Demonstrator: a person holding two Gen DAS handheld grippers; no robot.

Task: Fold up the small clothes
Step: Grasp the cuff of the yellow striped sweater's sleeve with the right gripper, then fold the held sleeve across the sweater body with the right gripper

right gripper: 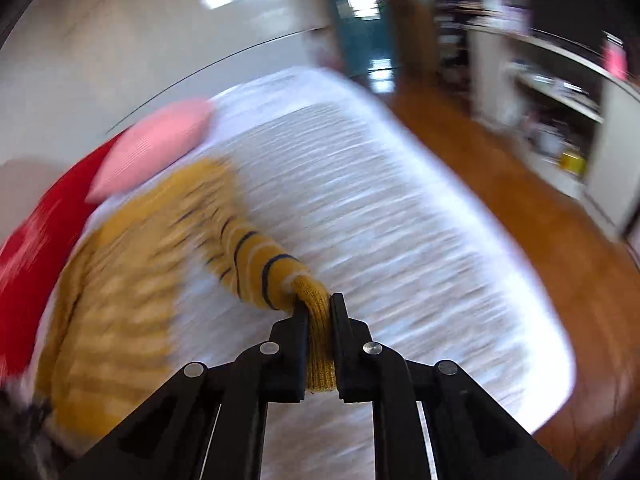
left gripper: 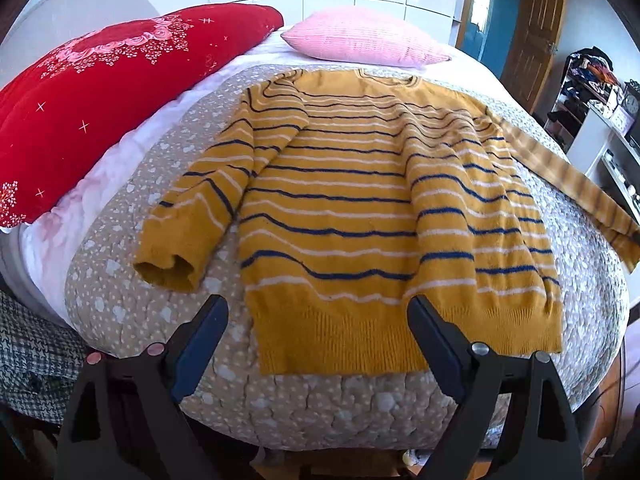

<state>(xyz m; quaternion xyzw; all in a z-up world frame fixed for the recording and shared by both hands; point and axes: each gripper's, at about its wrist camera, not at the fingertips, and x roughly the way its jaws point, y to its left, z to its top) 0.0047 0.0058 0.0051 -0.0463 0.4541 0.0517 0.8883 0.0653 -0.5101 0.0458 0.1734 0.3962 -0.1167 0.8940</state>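
The sweater [left gripper: 360, 208] is a mustard knit with navy and white stripes. It lies flat, front up, on the dotted quilt [left gripper: 132, 280] of the bed, hem toward the left wrist camera and neckline toward the pink pillow [left gripper: 364, 38]. One sleeve [left gripper: 208, 200] lies angled beside the body, cuff open and resting on the quilt. The other sleeve [left gripper: 576, 184] is pulled out straight toward the bed edge and appears motion-blurred.

The right claw [right gripper: 319, 312] is closed on the ribbed cuff [right gripper: 318, 344] of that stretched sleeve; the knit is pinched between both fingers and bunches just ahead of the tips. The right wrist view is heavily blurred, so sleeve height above the quilt cannot be determined.

The left claw [left gripper: 316, 316] is wide open and holds nothing. It is positioned near the hem, with one fingertip [left gripper: 418, 306] over the ribbed band.

Handling assessment: the knit appears soft, light and stretchy, with a fuzzy, non-slip surface. It will likely sag and drag the body if pulled by one point. Recommended grip points are the ribbed cuffs, the hem corners and the shoulder seams, where the fabric is thicker.

A red floral quilt [left gripper: 100, 92] is piled along the far side of the bed, well apart from the sweater.
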